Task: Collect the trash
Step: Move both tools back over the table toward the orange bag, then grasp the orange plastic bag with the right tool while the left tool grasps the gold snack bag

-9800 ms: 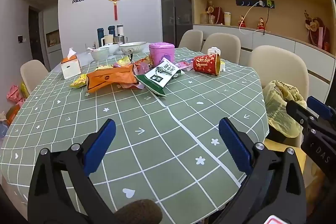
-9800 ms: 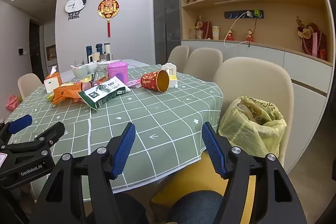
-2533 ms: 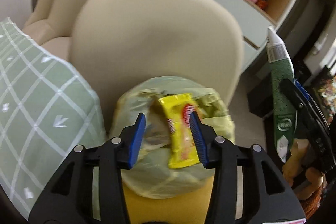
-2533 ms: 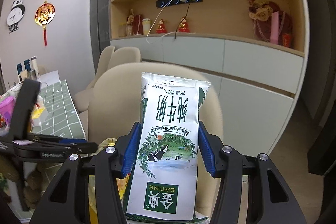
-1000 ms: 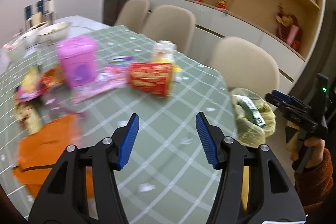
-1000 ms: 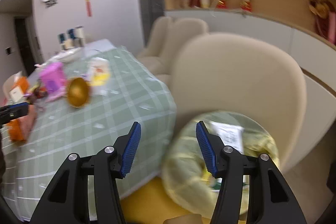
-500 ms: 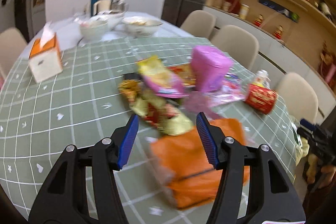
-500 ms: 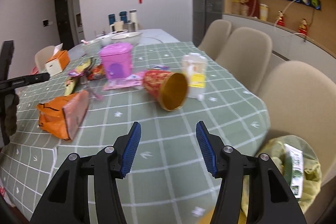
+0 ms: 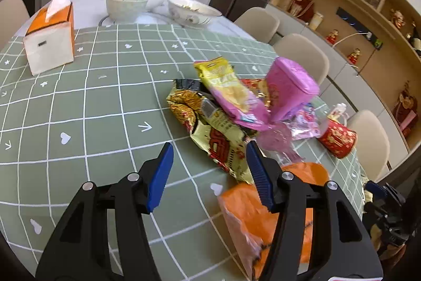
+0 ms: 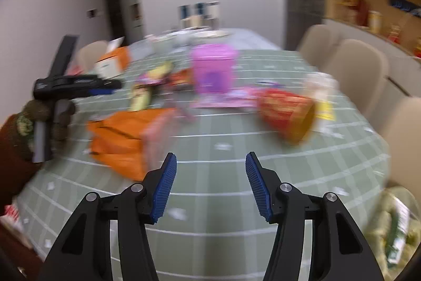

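In the left wrist view, your left gripper hung spread and empty above the table, the crumpled snack wrapper just beyond its tips: light, soft, slippery foil, best pinched across a raised fold. In the blurred right wrist view, your right gripper was also spread and empty, the orange bag lying ahead to its left, limp and easily gathered.

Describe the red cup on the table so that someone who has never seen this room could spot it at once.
Start at the round table with the green grid cloth and find the trash pile around the pink lidded box. Past that pile, toward the beige chairs, the red cup lies on its side. Unlike the flat wrappers around it, it is a cylinder, red with gold print.
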